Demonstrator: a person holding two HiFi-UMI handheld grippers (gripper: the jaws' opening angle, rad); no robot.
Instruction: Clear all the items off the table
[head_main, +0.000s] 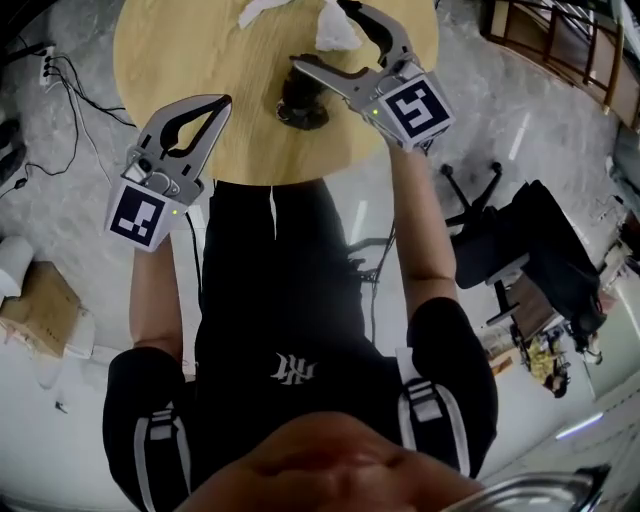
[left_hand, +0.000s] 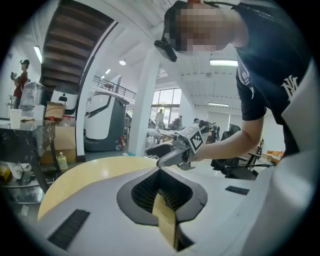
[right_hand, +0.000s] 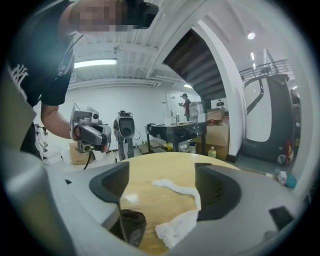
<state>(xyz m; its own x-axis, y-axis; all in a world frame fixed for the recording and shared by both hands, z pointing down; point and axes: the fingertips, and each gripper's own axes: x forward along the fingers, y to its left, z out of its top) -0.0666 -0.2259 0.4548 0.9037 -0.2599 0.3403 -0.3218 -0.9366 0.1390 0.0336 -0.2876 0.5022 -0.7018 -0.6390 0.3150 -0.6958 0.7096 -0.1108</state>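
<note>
The person wears a black T-shirt (head_main: 270, 300) with a small white logo (head_main: 292, 370) on the chest and white stripes (head_main: 428, 415) on its short sleeves. The left gripper (head_main: 222, 100) and the right gripper (head_main: 325, 35) are light grey with dark inner pads. Each one carries a cube (head_main: 138, 213) with black-and-white square markers.

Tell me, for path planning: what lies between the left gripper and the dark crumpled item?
Only bare tabletop, in the head view, separates the left gripper from the dark crumpled item.

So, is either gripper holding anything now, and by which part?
Nothing is held. The right gripper stands open, the white tissue showing ungripped between its jaws; the left gripper is shut on nothing.
</note>
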